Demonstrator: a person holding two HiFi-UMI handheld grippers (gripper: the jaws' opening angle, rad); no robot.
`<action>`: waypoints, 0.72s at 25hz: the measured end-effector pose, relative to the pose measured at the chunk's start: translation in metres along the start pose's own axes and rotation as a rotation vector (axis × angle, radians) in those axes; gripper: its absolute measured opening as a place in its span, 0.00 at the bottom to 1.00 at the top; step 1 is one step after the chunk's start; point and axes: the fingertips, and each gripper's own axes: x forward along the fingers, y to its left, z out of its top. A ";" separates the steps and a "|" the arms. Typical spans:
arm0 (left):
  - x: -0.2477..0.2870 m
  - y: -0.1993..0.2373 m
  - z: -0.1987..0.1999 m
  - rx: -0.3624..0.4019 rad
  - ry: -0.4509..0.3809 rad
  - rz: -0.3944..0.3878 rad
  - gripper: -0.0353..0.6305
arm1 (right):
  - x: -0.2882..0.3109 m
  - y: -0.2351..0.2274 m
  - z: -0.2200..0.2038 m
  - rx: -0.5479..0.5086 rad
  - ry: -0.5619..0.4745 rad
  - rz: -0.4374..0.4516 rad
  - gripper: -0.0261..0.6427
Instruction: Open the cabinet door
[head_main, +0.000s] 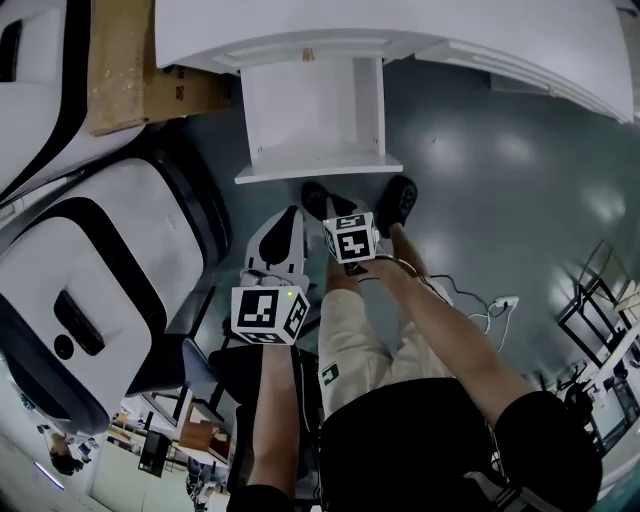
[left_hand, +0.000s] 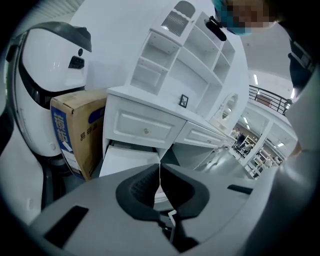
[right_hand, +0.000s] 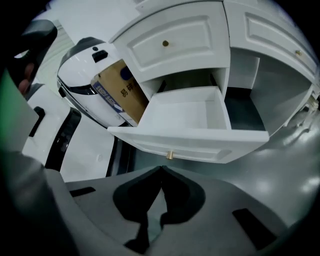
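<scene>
A white cabinet (head_main: 400, 30) stands ahead, and its lower drawer (head_main: 315, 120) is pulled far out. In the right gripper view the drawer (right_hand: 190, 117) is empty inside, with a small brass knob (right_hand: 170, 155) on its front. My right gripper (right_hand: 161, 169) hangs just in front of that knob, apart from it, shut with nothing between the jaws. In the head view its marker cube (head_main: 350, 240) sits below the drawer front. My left gripper (left_hand: 160, 167) is also shut and empty, held further back and to the left, with its cube (head_main: 268, 312) nearer to me.
A cardboard box (head_main: 130, 70) leans against the cabinet's left side. A large white and black machine (head_main: 90, 270) fills the left. The person's shoes (head_main: 400, 200) stand under the drawer front. Cables (head_main: 480, 310) and a black rack (head_main: 600, 310) lie on the grey floor at the right.
</scene>
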 end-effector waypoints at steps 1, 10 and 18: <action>-0.002 -0.007 0.005 0.002 -0.005 0.001 0.09 | -0.012 -0.002 0.004 -0.007 -0.006 0.006 0.06; -0.018 -0.089 0.042 0.000 -0.035 0.000 0.09 | -0.133 -0.049 0.030 -0.084 -0.047 0.081 0.06; -0.028 -0.169 0.071 0.041 -0.057 -0.034 0.09 | -0.235 -0.102 0.061 -0.160 -0.135 0.091 0.06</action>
